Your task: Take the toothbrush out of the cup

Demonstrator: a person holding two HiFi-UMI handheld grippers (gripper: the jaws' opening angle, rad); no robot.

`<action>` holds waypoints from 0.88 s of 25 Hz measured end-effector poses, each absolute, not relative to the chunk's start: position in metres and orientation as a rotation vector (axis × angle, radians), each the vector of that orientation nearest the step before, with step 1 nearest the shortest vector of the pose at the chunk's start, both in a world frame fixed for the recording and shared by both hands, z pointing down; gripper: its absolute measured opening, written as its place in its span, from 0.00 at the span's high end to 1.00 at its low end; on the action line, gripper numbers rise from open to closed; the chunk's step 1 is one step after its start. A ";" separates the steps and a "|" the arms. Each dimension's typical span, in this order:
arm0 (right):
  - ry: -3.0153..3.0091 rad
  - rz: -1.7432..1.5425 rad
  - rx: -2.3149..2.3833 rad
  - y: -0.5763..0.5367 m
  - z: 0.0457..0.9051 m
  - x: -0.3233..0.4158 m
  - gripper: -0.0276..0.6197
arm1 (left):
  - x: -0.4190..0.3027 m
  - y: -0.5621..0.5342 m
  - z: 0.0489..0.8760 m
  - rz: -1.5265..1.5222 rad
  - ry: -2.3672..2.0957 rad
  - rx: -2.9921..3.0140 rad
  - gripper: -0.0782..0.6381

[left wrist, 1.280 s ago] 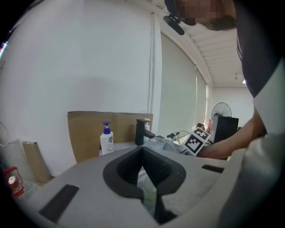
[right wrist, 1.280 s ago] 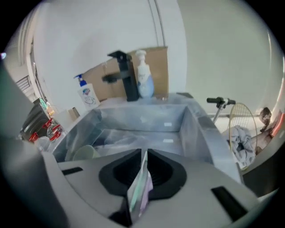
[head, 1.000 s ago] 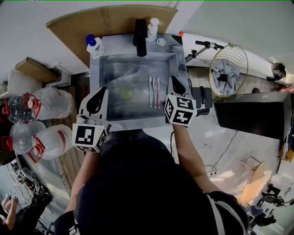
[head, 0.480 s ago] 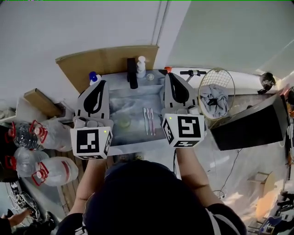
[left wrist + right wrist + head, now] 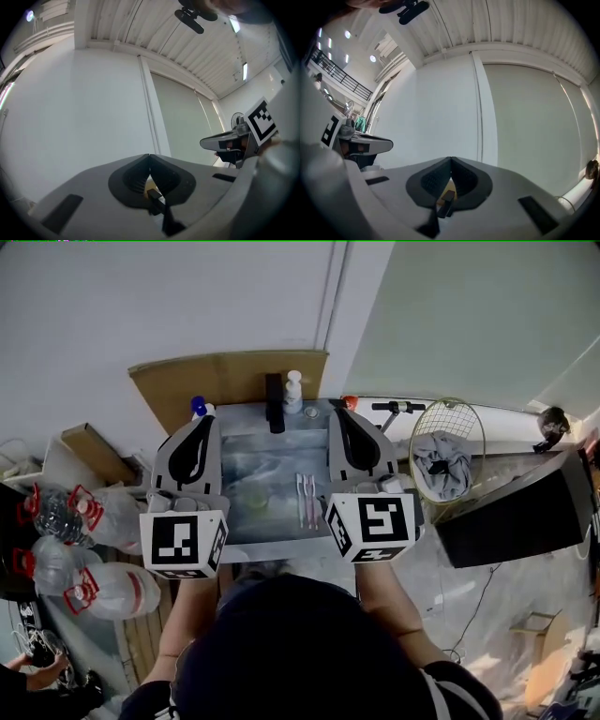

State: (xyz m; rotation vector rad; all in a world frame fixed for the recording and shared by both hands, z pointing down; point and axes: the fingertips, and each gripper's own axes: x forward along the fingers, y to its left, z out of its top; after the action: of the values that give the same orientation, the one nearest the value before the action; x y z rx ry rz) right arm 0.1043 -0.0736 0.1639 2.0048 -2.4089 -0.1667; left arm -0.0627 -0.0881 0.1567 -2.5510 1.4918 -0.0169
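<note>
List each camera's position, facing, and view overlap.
Head view: on the person's head, steeply down at the grey rectangular sink holding pink and white toothbrushes; shows forearms, left tongs, right tongs.
Left gripper view: on the left tongs, level at the white wall; own shut jaws below.
Right gripper view: on the right tongs, level at the same wall; own shut jaws below.
Shared: both gripper views show the wall's vertical seam and the other tongs.

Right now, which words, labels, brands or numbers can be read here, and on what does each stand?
No readable text anywhere.
White pump bottle and blue-capped bottle behind the grey sink: any print too small to read.
Cubes on left gripper and right gripper: black-and-white square patterns, no letters.
</note>
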 end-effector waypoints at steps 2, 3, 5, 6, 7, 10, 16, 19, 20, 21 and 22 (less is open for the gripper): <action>-2.420 -0.155 1.997 -0.074 0.167 0.106 0.92 | -0.060 -0.085 0.159 -0.027 1.495 -2.546 0.86; -2.426 -0.150 1.994 -0.074 0.168 0.107 0.92 | -0.059 -0.084 0.159 -0.031 1.497 -2.543 0.86; -2.435 -0.141 1.989 -0.074 0.170 0.108 0.92 | -0.056 -0.082 0.160 -0.035 1.495 -2.537 0.86; -2.436 -0.138 1.986 -0.074 0.172 0.109 0.92 | -0.054 -0.081 0.160 -0.036 1.493 -2.535 0.86; -2.436 -0.136 1.982 -0.074 0.174 0.110 0.92 | -0.053 -0.080 0.160 -0.037 1.490 -2.534 0.86; -2.430 -0.132 1.970 -0.073 0.179 0.113 0.92 | -0.049 -0.077 0.162 -0.042 1.484 -2.531 0.86; -2.431 -0.121 1.955 -0.068 0.180 0.118 0.92 | -0.046 -0.072 0.163 -0.039 1.489 -2.529 0.86; -2.439 -0.112 1.948 -0.066 0.180 0.119 0.92 | -0.043 -0.070 0.163 -0.041 1.483 -2.533 0.86; -2.439 -0.111 1.947 -0.065 0.180 0.119 0.92 | -0.042 -0.069 0.164 -0.044 1.481 -2.535 0.86; -2.440 -0.112 1.946 -0.064 0.180 0.119 0.92 | -0.042 -0.068 0.164 -0.046 1.478 -2.538 0.86; -2.441 -0.111 1.947 -0.064 0.180 0.119 0.92 | -0.041 -0.067 0.165 -0.048 1.475 -2.541 0.86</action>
State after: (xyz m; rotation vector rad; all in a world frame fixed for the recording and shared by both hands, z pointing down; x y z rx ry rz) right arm 0.1187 -0.0637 0.1800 1.9474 -2.4414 -0.1105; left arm -0.0415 -0.0673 0.1653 -2.5414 1.4751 -0.0482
